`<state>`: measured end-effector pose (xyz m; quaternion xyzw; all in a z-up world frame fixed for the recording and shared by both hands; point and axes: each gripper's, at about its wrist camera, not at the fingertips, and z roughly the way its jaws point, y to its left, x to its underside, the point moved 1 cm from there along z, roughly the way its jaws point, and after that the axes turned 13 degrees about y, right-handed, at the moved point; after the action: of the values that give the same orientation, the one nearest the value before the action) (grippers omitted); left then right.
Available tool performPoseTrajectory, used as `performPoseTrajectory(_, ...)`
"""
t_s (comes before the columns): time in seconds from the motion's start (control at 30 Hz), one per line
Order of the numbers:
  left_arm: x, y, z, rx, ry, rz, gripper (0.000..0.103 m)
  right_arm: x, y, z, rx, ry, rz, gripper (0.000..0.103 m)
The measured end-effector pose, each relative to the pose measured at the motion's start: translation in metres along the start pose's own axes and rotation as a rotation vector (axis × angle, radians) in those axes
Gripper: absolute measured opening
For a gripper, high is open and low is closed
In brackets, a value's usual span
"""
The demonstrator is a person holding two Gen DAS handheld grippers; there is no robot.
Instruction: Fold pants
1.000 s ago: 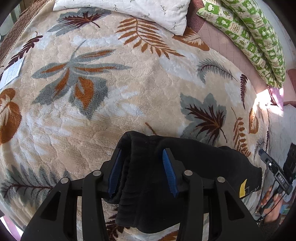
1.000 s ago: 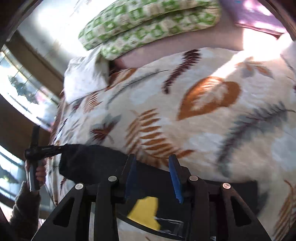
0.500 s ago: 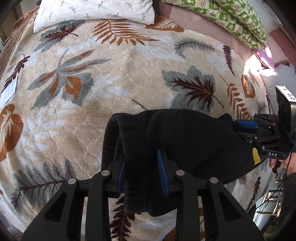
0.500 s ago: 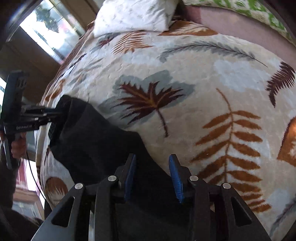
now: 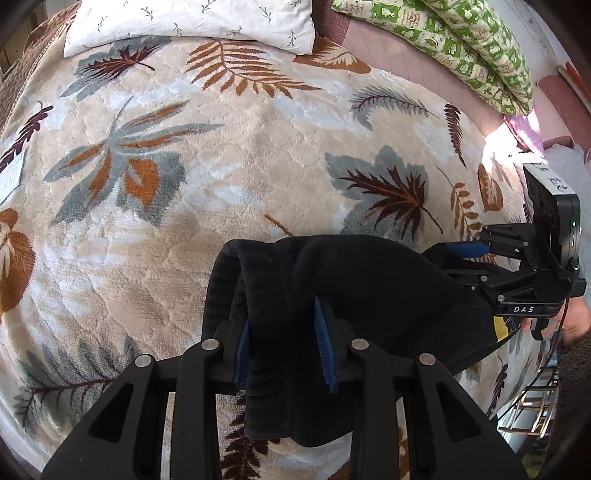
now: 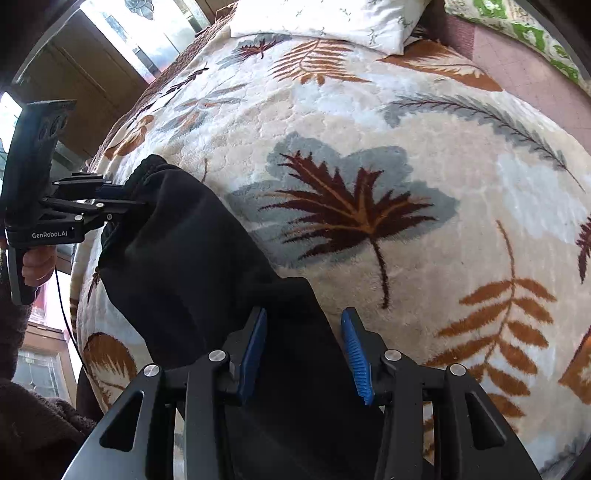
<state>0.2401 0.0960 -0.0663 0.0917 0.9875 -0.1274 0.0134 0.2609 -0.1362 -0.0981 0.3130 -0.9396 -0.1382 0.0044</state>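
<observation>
Black pants (image 5: pixel 332 295) hang clamped in the left hand-held gripper (image 5: pixel 284 347), lowered to the leaf-print blanket (image 5: pixel 221 166), while the right hand-held gripper (image 6: pixel 303 350) has just been opening, cloth loose between, apparently letting go.

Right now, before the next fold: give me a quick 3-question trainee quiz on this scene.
1. True or false: the black pants lie spread flat in a single layer on the leaf-print blanket.
2. What lies at the far edge of the blanket in the left wrist view?
A. a white pillow with a sprig print
B. a laundry basket
C. a stack of towels
3. What sits between the pads of the left claw?

Key
1. False: they are bunched in thick folded layers.
2. A
3. The pants. The claw's jaws have just been closing, and its pads press on a thick fold.
</observation>
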Motion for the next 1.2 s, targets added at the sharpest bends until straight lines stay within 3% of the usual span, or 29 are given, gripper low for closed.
performPoseTrajectory(0.03, -0.003, 0.0, 0.002, 0.004, 0.002, -0.001, 0.029, 0.0, -0.001, 0.001, -0.005, 0.008, -0.007, 0.045)
performPoseTrajectory(0.13, -0.006, -0.002, 0.006, -0.005, 0.007, -0.005, 0.029, 0.001, -0.001, -0.002, -0.032, -0.003, -0.028, 0.03)
performPoseTrajectory(0.2, -0.003, -0.005, 0.003, -0.025, -0.004, -0.005, 0.019, 0.004, 0.005, -0.003, 0.015, -0.025, -0.045, 0.021)
performPoseTrajectory(0.37, -0.001, -0.003, -0.016, -0.061, -0.053, -0.01, 0.018, 0.01, 0.027, -0.013, 0.177, -0.088, -0.055, 0.007)
performPoseTrajectory(0.57, -0.006, -0.009, 0.0, -0.174, -0.043, 0.013, 0.018, 0.012, 0.012, -0.035, 0.227, -0.197, 0.028, 0.006)
performPoseTrajectory(0.83, -0.01, -0.003, 0.005, -0.166, -0.034, -0.001, 0.021, 0.002, -0.015, -0.012, 0.233, -0.198, 0.143, 0.006)
performPoseTrajectory(0.93, -0.003, 0.005, -0.011, -0.086, -0.049, -0.032, 0.021, 0.007, -0.021, -0.013, 0.174, -0.212, 0.185, 0.01)
performPoseTrajectory(1.03, 0.007, 0.013, -0.031, -0.025, -0.081, -0.086, 0.025, 0.022, -0.026, -0.039, 0.087, -0.298, 0.246, 0.012)
performPoseTrajectory(1.2, 0.022, 0.026, -0.052, -0.063, -0.111, -0.225, 0.033, 0.074, -0.019, -0.091, -0.018, -0.419, 0.331, 0.036)
